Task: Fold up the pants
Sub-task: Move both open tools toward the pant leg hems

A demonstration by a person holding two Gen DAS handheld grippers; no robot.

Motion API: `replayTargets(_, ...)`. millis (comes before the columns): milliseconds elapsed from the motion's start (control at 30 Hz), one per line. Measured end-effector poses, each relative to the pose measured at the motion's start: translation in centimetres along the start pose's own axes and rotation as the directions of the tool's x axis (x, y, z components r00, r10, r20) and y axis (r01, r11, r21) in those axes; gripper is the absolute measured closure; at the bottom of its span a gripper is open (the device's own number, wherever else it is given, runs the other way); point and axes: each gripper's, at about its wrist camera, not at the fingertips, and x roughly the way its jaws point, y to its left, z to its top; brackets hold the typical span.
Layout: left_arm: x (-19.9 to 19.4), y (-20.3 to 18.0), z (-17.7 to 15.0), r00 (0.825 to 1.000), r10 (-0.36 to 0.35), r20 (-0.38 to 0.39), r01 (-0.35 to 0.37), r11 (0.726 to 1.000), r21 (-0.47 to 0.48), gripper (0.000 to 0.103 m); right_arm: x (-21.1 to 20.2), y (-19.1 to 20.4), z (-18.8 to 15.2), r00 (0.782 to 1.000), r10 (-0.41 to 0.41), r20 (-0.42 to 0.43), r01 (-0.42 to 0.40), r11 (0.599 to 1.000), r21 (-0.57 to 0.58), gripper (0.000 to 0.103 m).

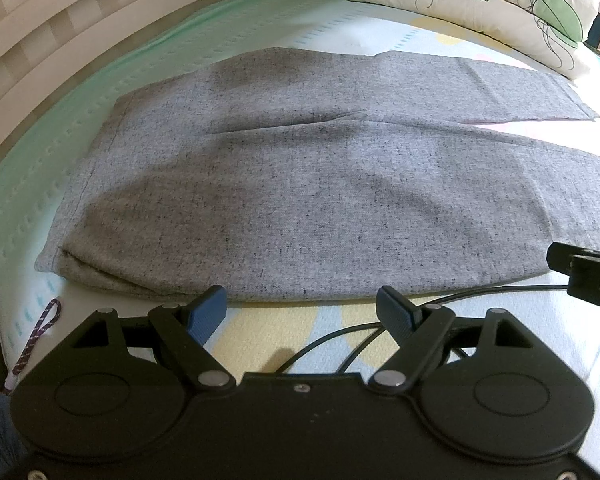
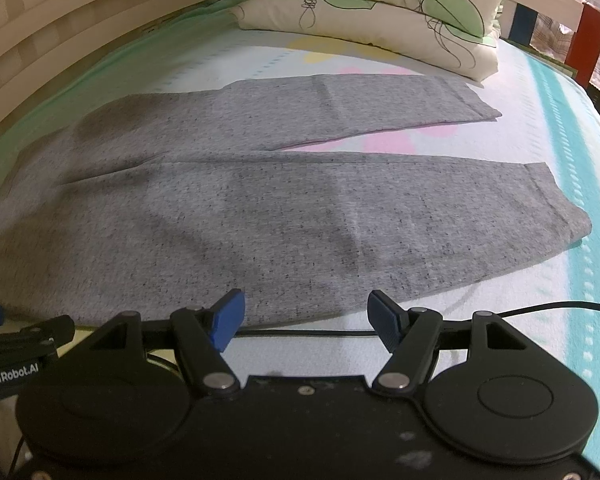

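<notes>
Grey speckled pants (image 1: 300, 184) lie flat on the bed, waist to the left, the two legs spread apart to the right. They fill the right wrist view (image 2: 240, 208) too. My left gripper (image 1: 300, 312) is open and empty, just short of the near edge of the pants at the waist end. My right gripper (image 2: 306, 316) is open and empty, just short of the near leg's edge. The right gripper's body shows at the right edge of the left wrist view (image 1: 592, 280). The left gripper's body shows at the left edge of the right wrist view (image 2: 16, 356).
The bed sheet (image 2: 560, 160) is pastel with teal stripes. Two stacked pillows (image 2: 380, 12) lie at the far end. A slatted headboard (image 1: 40, 40) runs along the left. Black cables (image 1: 340, 340) lie on the sheet near the grippers. A red and white bed rail (image 2: 588, 40) stands at right.
</notes>
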Motion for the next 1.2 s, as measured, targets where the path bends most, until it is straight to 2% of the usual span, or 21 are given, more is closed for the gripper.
replayTargets(500,0.1,-0.1,0.1,1.000,0.014,-0.004,-0.014,1.000,-0.002,0.020,0.1,-0.1,-0.2,1.000,0.024,-0.013,-0.024,1.000,-0.017,0.033)
replayTargets(633,0.3,0.1,0.5,1.000,0.006,-0.005,-0.006,1.000,0.008,0.020,0.5,-0.2,-0.1,1.000,0.002,-0.023,-0.002,1.000,-0.013,0.034)
replayTargets(767,0.5,0.5,1.6,1.000,-0.009,0.006,0.009,1.000,0.009,0.020,0.9,-0.7,0.5,1.000,-0.003,-0.024,0.002,1.000,-0.010,0.034)
replayTargets(1033,1.2,1.9,5.1,0.998,0.032,0.057,-0.032,0.999,0.001,0.020,1.9,-2.4,3.6,1.000,-0.015,-0.018,0.015,0.999,0.035,0.033)
replayTargets(1200,1.4,2.7,6.9,0.995,0.023,0.094,-0.023,1.000,0.001,0.020,2.5,-2.7,5.8,0.999,-0.046,0.003,0.046,0.998,0.031,0.032)
